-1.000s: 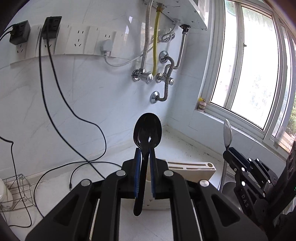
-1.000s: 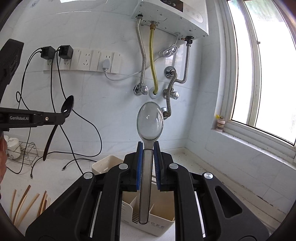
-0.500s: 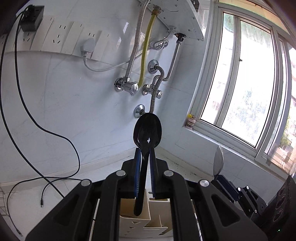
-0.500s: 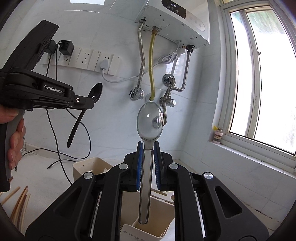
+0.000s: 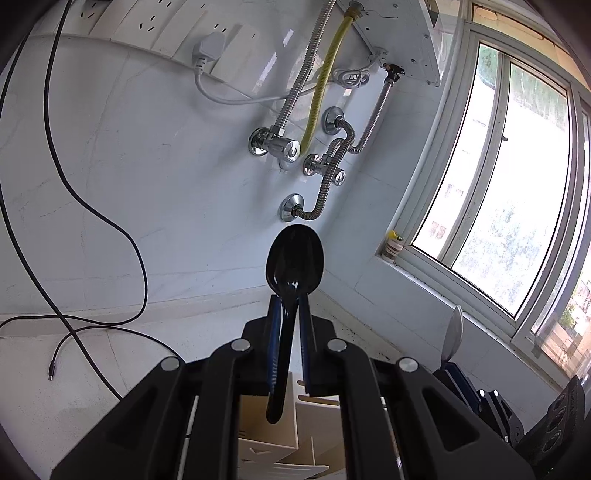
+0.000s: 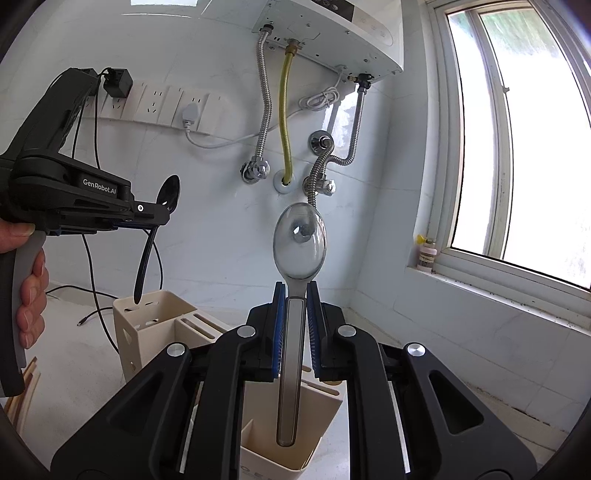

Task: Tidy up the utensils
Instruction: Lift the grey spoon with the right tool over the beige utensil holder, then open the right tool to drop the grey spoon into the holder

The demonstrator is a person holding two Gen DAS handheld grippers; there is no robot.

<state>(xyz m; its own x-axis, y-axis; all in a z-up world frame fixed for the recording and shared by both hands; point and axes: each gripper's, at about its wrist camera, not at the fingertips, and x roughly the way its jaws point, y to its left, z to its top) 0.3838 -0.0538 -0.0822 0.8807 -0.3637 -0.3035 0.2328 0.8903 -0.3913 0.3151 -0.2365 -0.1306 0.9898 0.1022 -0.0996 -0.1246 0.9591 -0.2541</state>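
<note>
A: Left gripper [image 5: 288, 314]?
B: Clamped on black plastic spoon [image 5: 293, 266]; blue pads [image 5: 274, 332] pressed to the neck, bowl up, handle hanging down over the cream utensil holder [image 5: 266, 428].

A: Right gripper [image 6: 295, 310]?
B: Pinching steel spoon [image 6: 300, 240] just below the bowl; bowl up, handle tip pointing into the front compartment of the cream holder [image 6: 325, 417]. Touching the compartment or not: cannot tell.

A: Seen from the right wrist?
B: Left gripper [image 6: 162, 216] at left, held by a hand [image 6: 31, 295]; black spoon [image 6: 168, 192] slightly tilted, handle tip right at the rim of the holder's rear compartment [image 6: 147, 306].

A: Surroundings?
B: White countertop [image 6: 74, 354]; wooden chopsticks [image 6: 18, 398] lying at far left; black cable [image 5: 96, 325]; socket strip [image 6: 166, 107]; water heater [image 6: 332, 29] with metal hoses [image 6: 264, 110] and yellow hose [image 6: 284, 122]; window [image 6: 517, 129]; small jar [image 6: 427, 254] on the sill.
</note>
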